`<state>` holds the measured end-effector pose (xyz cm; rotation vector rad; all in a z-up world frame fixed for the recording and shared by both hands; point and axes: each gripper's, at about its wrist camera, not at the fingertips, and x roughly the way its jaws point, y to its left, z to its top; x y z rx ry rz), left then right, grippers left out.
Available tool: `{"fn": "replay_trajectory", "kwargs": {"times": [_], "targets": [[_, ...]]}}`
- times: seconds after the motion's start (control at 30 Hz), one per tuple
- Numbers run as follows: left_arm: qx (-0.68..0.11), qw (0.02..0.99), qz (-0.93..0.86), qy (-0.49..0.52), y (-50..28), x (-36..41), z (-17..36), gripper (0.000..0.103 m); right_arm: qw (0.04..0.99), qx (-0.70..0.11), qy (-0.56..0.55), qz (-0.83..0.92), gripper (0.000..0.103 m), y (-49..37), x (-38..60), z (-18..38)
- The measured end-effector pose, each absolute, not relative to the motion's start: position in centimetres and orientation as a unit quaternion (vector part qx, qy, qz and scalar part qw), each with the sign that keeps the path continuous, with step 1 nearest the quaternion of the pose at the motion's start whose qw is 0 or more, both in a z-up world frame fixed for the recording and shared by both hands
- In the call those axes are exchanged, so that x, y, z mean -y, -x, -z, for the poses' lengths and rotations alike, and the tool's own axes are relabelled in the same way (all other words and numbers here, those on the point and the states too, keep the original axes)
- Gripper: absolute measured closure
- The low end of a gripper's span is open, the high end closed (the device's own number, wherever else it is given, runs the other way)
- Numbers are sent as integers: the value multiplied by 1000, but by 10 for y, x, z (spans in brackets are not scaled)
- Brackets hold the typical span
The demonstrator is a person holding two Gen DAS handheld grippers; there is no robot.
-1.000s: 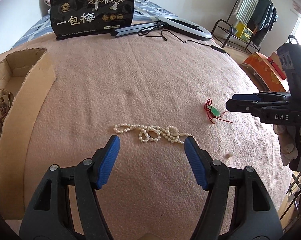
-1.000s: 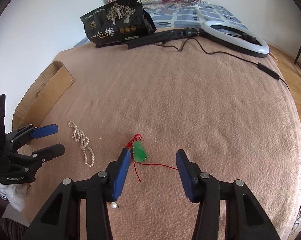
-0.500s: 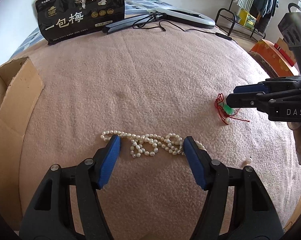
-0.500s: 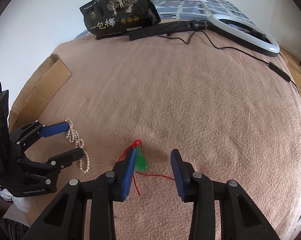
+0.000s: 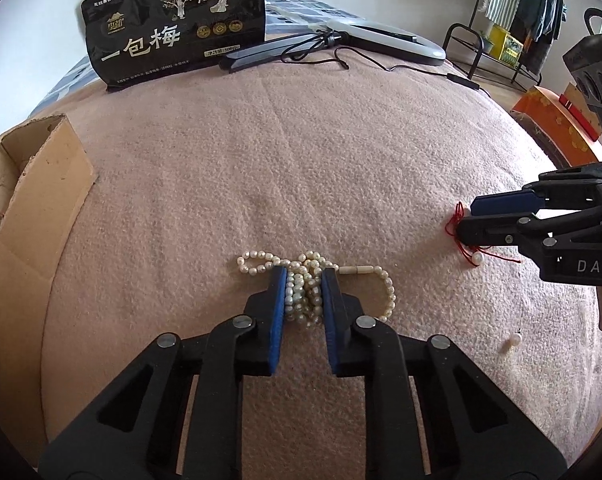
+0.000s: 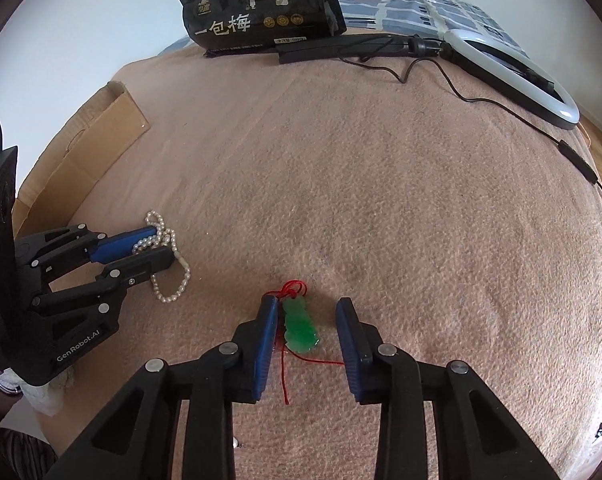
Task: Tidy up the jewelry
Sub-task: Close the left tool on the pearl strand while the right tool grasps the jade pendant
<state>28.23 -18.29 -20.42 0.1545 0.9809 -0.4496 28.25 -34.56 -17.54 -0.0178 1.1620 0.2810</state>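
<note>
A white pearl necklace (image 5: 304, 295) lies bunched on the pink blanket (image 5: 301, 168). My left gripper (image 5: 303, 280) is shut on its middle, with loose ends trailing out to both sides; it also shows in the right wrist view (image 6: 153, 246). A green jade pendant (image 6: 299, 326) on a red cord (image 6: 291, 290) lies between the fingers of my right gripper (image 6: 307, 308), which is partly open, its left pad against the pendant. In the left wrist view the right gripper (image 5: 467, 220) sits over the red cord (image 5: 457, 216).
A cardboard box (image 5: 33, 200) stands at the left edge of the bed. A black snack bag (image 5: 173, 32) and a ring light (image 6: 513, 68) with its cable lie at the far side. A loose pearl (image 5: 515, 340) lies at the right, near the bed's edge.
My left gripper closed on the pearl necklace and bunched it together. My right gripper moved forward over the jade pendant and narrowed its opening.
</note>
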Motion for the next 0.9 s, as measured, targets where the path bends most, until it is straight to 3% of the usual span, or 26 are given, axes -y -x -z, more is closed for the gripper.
{"fn": "replay_trajectory", "kwargs": {"times": [0.23, 0.9], "targets": [[-464, 856, 214, -72, -283, 183, 205, 93, 825, -549, 32, -131, 89, -283, 337, 178], [-451, 863, 224, -43, -266, 165, 178, 96, 854, -504, -28, -126, 90, -261, 353, 139]]}}
